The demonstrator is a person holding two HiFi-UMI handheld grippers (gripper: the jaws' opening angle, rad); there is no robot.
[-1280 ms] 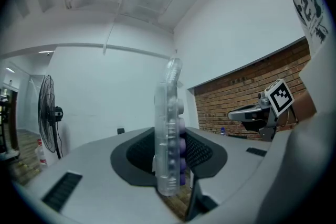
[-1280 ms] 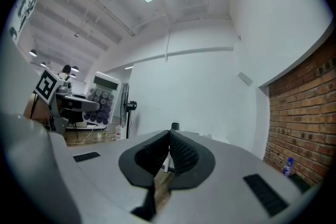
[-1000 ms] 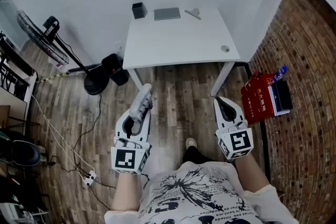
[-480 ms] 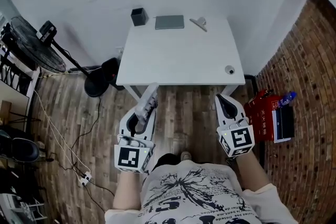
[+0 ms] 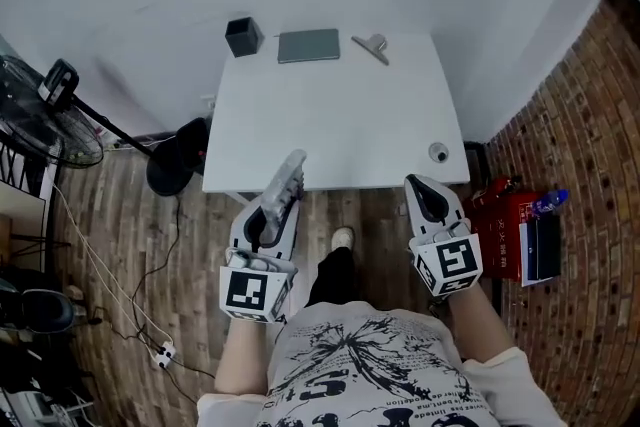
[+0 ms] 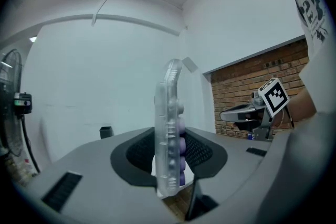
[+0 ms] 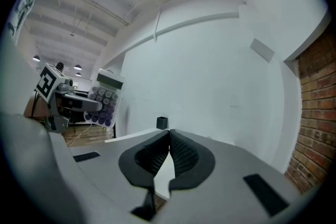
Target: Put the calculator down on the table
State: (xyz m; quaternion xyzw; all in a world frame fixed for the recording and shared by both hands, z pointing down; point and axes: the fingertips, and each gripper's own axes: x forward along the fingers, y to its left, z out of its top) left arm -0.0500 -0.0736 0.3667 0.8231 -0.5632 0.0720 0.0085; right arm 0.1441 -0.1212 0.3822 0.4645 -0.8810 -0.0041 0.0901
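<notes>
Clear plastic and purple keys: that's the calculator (image 5: 291,174), pinched on edge in the left hand-held gripper (image 5: 272,211), whose jaws stand part-way apart and are clamped onto its lower end. The pads (image 6: 203,150) grip across the case and the buttons, and most of the body sticks out past them.

From the head view, its far tip just overlaps the near edge of the white worktop (image 5: 340,120), and the rest hangs over the wooden floor (image 5: 170,245). So it's at the worktop's lip and not set down yet.

The right hand-held gripper (image 5: 420,187) sits level alongside, near the worktop's right corner, with its jaws pressed together on nothing.

Here's where it could go wrong, as I read it:

1. Let go now, this close to the edge, and the calculator likely tips back off the lip and drops to the floor. It needs to go further in first.
2. Release it upright on its thin edge and it will topple, possibly keys-down with a smack. The wrist wants rolling so the flat back meets the surface.
3. That smooth case, held at 1 end over rounded keys, could swivel or slide in the pads if the tip bumps the edge.

Deeper in there's little to hit: the black cup (image 5: 241,36), grey pad (image 5: 308,45) and metal clip (image 5: 371,46) sit along the far side, well apart from it.
</notes>
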